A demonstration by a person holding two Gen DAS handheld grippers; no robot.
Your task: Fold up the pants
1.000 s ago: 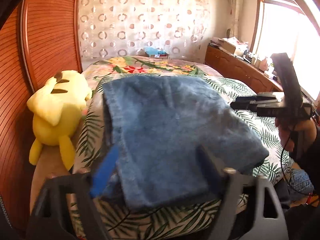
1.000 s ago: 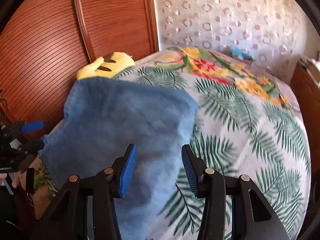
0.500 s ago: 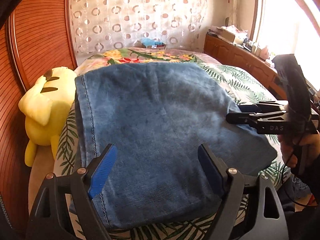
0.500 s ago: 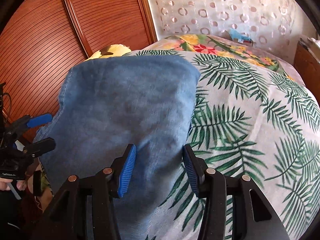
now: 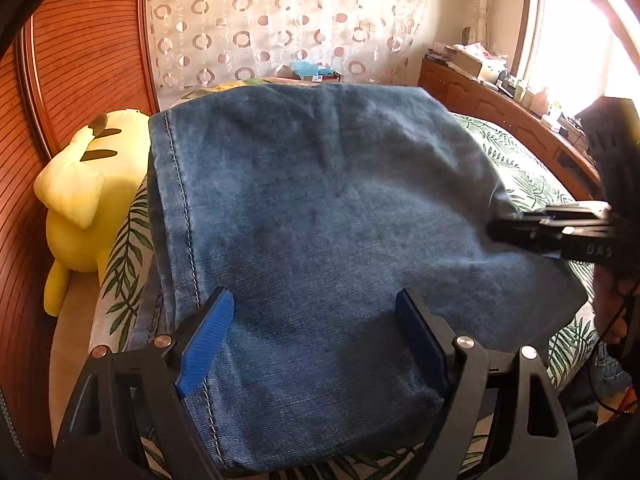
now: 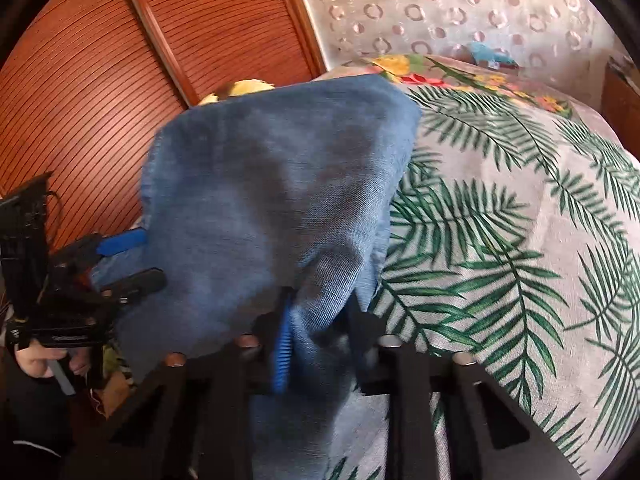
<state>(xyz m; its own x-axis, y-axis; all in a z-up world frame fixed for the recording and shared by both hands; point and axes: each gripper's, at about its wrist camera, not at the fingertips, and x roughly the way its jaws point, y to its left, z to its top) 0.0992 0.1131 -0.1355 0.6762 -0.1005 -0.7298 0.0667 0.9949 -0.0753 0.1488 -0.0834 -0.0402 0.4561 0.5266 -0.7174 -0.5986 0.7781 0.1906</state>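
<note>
Blue denim pants (image 5: 320, 208) lie folded on the bed's leaf-print cover (image 6: 500, 240), reaching to its near edge. My left gripper (image 5: 314, 300) stands wide open, its blue pads (image 5: 204, 344) hovering over the near edge of the pants with denim showing between them. My right gripper (image 6: 318, 300) is closing its jaws on the right-hand edge of the pants, and a bunched ridge of denim rises between the pads. In the left wrist view the right gripper (image 5: 496, 226) pinches that edge. The left gripper (image 6: 148, 258) shows at the pants' left edge in the right wrist view.
A yellow plush toy (image 5: 84, 200) lies against the wooden ribbed panel (image 6: 120, 60) left of the pants. A wooden dresser (image 5: 500, 100) with clutter runs along the right under the window. A hand (image 6: 40, 360) holds the left gripper's handle.
The right jaws have closed from half open onto the pants' edge, bunching the denim. The left gripper has sunk closer to the pants' near edge, still open.
</note>
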